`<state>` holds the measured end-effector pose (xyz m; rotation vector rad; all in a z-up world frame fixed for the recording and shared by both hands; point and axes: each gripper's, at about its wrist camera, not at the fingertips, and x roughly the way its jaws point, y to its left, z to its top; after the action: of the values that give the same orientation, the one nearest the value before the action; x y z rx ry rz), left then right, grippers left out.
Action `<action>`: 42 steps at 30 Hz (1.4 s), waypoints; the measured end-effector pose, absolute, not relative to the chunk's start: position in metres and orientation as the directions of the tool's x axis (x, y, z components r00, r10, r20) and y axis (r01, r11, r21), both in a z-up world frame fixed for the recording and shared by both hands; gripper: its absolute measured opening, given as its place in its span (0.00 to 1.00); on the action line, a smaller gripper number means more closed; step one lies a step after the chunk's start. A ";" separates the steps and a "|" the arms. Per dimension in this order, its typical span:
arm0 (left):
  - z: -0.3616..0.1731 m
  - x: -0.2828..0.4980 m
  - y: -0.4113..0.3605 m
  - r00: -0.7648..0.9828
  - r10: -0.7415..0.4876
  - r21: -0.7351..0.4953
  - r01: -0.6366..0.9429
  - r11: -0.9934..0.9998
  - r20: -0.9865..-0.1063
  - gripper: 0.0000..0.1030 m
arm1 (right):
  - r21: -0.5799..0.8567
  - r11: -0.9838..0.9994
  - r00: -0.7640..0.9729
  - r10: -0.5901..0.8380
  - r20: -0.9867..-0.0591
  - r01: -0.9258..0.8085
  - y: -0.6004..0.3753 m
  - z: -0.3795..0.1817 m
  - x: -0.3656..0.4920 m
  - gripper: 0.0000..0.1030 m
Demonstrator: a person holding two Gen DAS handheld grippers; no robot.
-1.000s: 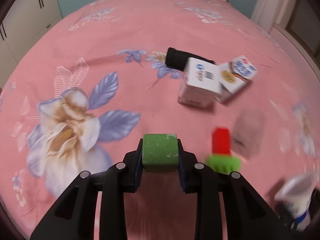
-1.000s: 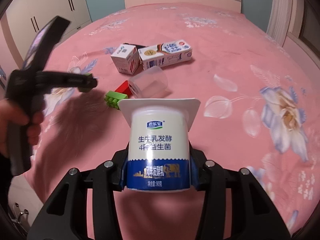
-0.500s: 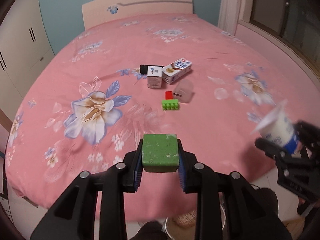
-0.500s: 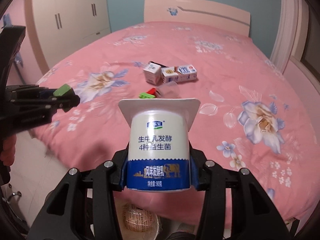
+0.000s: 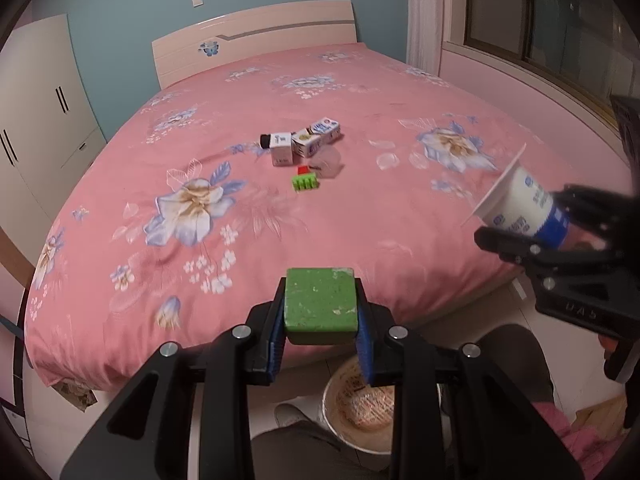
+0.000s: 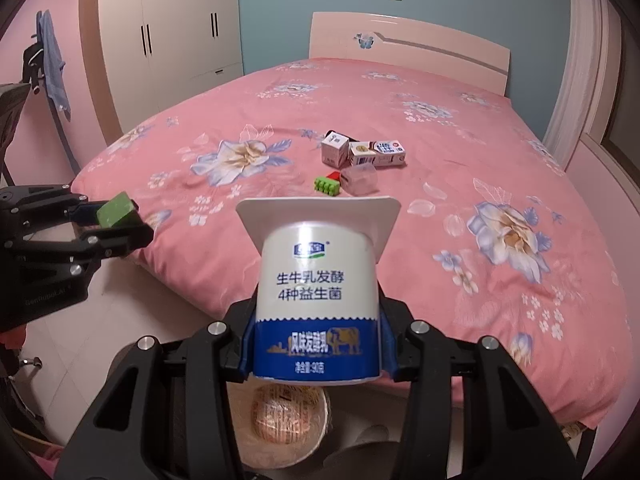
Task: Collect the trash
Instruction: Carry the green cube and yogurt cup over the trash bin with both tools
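Note:
My left gripper [image 5: 320, 344] is shut on a green sponge block [image 5: 320, 304], held off the bed's front edge above a white bin [image 5: 362, 408] on the floor. My right gripper [image 6: 318, 356] is shut on a white and blue yogurt cup [image 6: 318, 300], also above the bin [image 6: 280, 420]. The cup shows in the left wrist view [image 5: 520, 208] at the right. On the pink bed lie two milk cartons [image 5: 280, 148] [image 5: 320, 136], a clear plastic cup [image 5: 330, 162] and a green and red toy brick [image 5: 306, 180].
The pink floral bed [image 5: 360, 100] fills the middle, with its headboard [image 5: 256, 40] behind. White wardrobes [image 6: 168, 40] stand at the left. A window ledge [image 5: 540, 92] runs along the right. The bin holds a wrapper [image 6: 276, 412].
Both grippers have pulled back from the bed with their loads, off its front edge and over the floor bin. The items on the bed have not moved.

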<state>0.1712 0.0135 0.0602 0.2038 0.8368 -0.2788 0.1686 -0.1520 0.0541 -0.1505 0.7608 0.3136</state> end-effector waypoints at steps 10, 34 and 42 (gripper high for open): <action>0.008 0.144 0.007 0.559 -0.163 0.056 0.355 0.933 -0.813 0.31 | -0.031 0.935 0.626 0.212 -0.751 -0.353 -0.147 0.019 0.137 0.46; -0.148 0.156 -0.016 0.234 -0.156 -0.060 0.370 0.927 -0.960 0.31 | 0.061 0.909 0.278 0.189 -0.942 -0.412 -0.131 -0.144 0.142 0.46; -0.208 0.170 -0.022 0.109 -0.125 -0.079 0.353 0.932 -0.986 0.31 | 0.113 0.904 0.112 0.173 -0.979 -0.412 -0.123 -0.211 0.151 0.46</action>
<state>0.1697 -0.0225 -0.2079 0.1931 1.4206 -0.3543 0.1508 -0.1232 -0.2105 -0.2060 1.3958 0.4335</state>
